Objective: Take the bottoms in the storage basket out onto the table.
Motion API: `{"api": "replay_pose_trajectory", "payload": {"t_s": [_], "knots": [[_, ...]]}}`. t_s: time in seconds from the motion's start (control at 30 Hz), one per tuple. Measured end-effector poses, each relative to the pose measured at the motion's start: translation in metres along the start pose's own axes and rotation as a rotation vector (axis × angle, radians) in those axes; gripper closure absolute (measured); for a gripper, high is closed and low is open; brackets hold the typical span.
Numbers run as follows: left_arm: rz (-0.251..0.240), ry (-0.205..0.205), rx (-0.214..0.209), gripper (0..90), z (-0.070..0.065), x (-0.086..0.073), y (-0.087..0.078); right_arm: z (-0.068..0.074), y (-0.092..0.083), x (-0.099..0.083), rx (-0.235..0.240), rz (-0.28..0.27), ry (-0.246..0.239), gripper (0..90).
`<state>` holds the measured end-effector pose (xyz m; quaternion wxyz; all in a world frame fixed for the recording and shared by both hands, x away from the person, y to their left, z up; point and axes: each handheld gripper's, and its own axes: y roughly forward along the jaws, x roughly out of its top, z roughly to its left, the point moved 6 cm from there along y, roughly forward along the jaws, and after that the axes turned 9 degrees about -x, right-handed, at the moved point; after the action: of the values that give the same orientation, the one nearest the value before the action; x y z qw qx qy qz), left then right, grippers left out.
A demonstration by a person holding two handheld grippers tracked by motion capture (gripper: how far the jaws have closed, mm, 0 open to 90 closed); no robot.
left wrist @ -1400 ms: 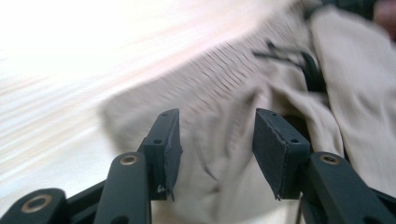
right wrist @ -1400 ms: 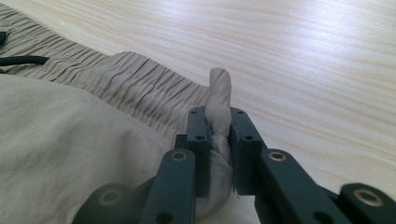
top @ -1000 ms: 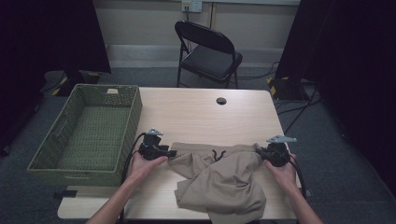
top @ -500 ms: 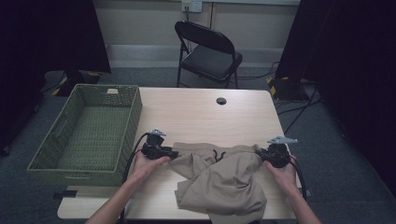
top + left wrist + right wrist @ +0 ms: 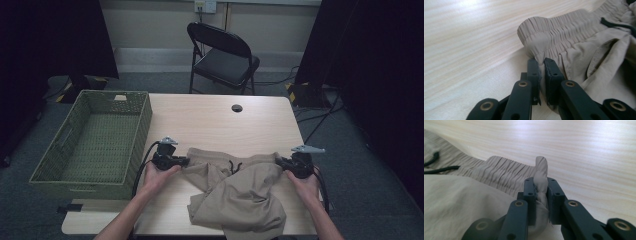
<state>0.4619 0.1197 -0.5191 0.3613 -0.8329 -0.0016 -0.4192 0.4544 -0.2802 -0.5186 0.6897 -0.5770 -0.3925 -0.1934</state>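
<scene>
Tan shorts (image 5: 235,192) with a gathered waistband and a dark drawstring (image 5: 233,165) lie crumpled on the near half of the wooden table (image 5: 215,122). My left gripper (image 5: 186,161) is at the waistband's left end; its jaws have just been closing and now pinch the tan cloth (image 5: 541,65) between the pads. At the waistband's right end my right gripper (image 5: 278,162) is shut on a bunched fold of the same shorts (image 5: 541,185). The waistband (image 5: 564,32) stretches away between the two grippers.
A green woven basket (image 5: 80,167) stands on the table's left side, close to my left hand. A round cable hole (image 5: 237,108) sits near the far edge. Behind the table is a black folding chair (image 5: 222,57).
The left gripper has edged right onto the waistband's end. The right gripper and the shorts stay as they were.
</scene>
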Motion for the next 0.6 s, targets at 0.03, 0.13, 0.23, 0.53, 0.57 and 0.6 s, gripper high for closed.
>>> {"api": "replay_pose_trajectory", "payload": {"t_s": [0.03,0.13,0.23,0.53,0.57,0.6], "knots": [[-0.009,0.003,-0.003,84.1,-0.002,0.001,-0.002,0.000,-0.001,0.001,0.002,-0.007,0.004,79.8],[-0.038,0.028,0.000,84.1,-0.007,0.006,-0.008,0.002,-0.007,0.008,0.009,-0.039,0.009,79.9],[-0.067,0.044,0.003,84.2,-0.010,0.010,-0.014,0.003,-0.013,0.017,0.018,-0.082,0.018,79.9],[-0.131,0.069,-0.001,84.7,-0.014,0.024,-0.027,0.008,-0.020,0.034,0.032,-0.148,0.031,80.0],[-0.145,0.067,0.004,84.7,-0.015,0.026,-0.029,0.008,-0.023,0.038,0.034,-0.164,0.034,80.0],[-0.152,0.067,0.004,84.7,-0.015,0.027,-0.032,0.010,-0.026,0.041,0.039,-0.178,0.038,80.0]]}}
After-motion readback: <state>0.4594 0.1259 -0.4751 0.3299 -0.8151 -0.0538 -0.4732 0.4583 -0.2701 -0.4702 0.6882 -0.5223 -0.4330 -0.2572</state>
